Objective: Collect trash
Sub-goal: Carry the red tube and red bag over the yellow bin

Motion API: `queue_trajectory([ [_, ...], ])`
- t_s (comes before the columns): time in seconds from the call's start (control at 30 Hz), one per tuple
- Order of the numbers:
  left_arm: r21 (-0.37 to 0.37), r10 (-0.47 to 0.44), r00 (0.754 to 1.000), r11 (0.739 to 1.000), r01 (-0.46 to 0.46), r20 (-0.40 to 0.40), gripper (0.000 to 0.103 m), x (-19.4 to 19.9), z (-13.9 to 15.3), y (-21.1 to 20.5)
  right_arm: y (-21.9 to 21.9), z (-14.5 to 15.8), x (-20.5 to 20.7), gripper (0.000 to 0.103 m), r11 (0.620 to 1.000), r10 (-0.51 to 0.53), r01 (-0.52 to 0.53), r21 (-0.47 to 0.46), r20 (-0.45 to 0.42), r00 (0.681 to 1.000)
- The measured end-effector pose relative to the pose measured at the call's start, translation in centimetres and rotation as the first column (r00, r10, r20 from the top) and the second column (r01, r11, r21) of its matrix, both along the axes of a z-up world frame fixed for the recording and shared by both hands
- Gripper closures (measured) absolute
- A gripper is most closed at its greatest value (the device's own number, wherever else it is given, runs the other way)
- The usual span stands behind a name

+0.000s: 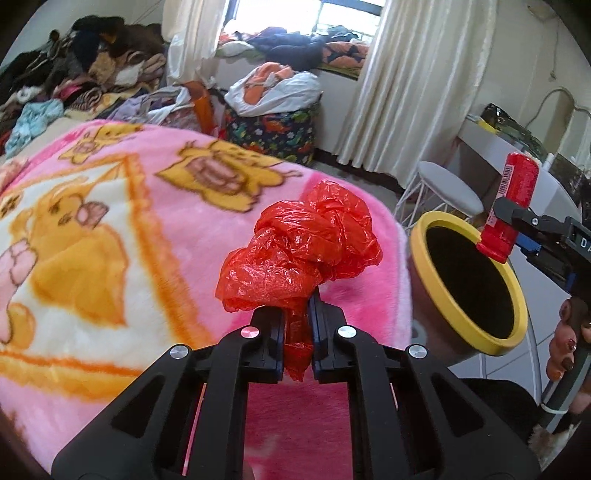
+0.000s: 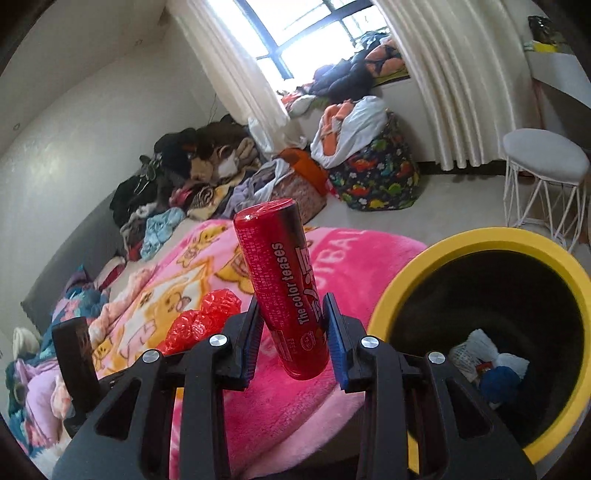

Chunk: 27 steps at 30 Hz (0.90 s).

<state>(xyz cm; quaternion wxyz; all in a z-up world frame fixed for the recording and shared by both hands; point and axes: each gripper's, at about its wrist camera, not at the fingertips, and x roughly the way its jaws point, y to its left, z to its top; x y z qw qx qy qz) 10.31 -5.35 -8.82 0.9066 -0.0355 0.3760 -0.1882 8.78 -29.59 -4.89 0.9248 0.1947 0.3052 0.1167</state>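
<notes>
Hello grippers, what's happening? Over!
Left gripper shut on red plastic bag. Right gripper shut on red tube. Yellow-rimmed bin close, nothing blocking.

bin mouth [image 2: 476, 240]: open, unobstructed from above | bin floor: some trash [image 2: 484, 362], room left | left of bin: pink blanket [image 1: 184, 229] on bed pressed close | behind: white stool [image 2: 543, 155] near

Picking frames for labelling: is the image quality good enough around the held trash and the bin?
Left wrist: red plastic bag sharp, window blown out, fisheye bends edges. Right wrist: red tube print legible, yellow-rimmed bin interior dark but contents visible.
</notes>
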Motion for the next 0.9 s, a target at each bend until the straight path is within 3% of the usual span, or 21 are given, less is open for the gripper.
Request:
queue_trajectory([
  [0.9, 0.067, -0.156, 0.983, 0.986, 0.150, 0.099, 0.097, -1.7, 3.1, -9.3, -6.9, 0.7, -3.6, 0.073, 0.983, -0.181, 0.181, 0.000, 0.026, 0.983],
])
